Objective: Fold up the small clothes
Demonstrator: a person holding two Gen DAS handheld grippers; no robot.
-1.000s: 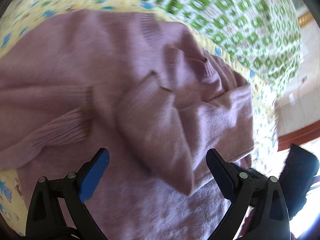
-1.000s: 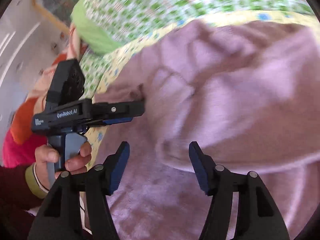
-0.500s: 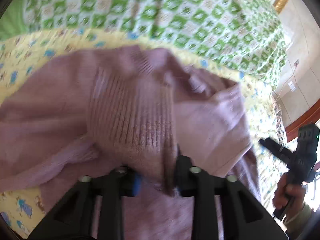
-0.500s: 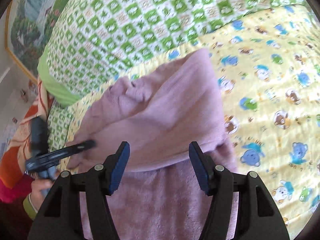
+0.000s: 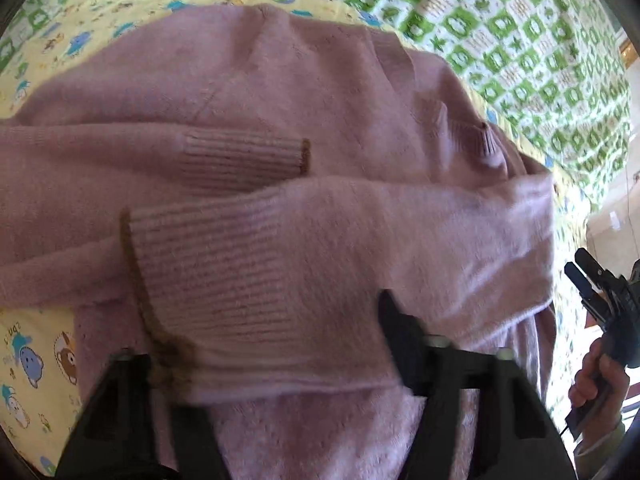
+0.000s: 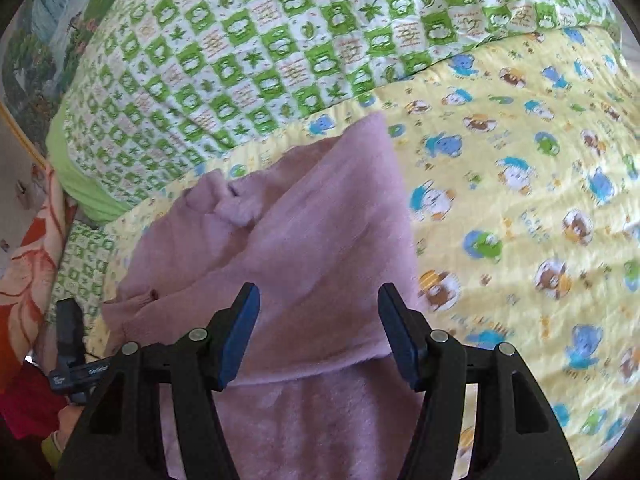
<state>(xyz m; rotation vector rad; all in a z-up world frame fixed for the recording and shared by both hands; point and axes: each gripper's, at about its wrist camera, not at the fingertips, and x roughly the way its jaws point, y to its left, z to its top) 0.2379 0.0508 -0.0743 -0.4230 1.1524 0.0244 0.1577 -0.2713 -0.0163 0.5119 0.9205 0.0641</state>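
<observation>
Two grippers work one pink sweater (image 5: 280, 92) that lies on the yellow bear-print sheet (image 6: 520, 208), with a green checked quilt (image 6: 260, 52) beyond it at twelve o'clock. At nine o'clock of the sweater a ribbed cuff (image 5: 244, 160) rests on the chest. Below it, toward six o'clock, the left gripper (image 5: 276, 344) is closing on the second sleeve (image 5: 320, 248); that sleeve's ribbed, brown-edged end sits between its jaws, which are nearly hidden by the knit. Doing this well probably means pinching only the sleeve layer, then laying it flat across the body without dragging the body cloth beneath. At three o'clock the right gripper (image 6: 318, 332) hovers half open over the folded edge, holding nothing; it could usefully press that edge down so the fold stays square.
</observation>
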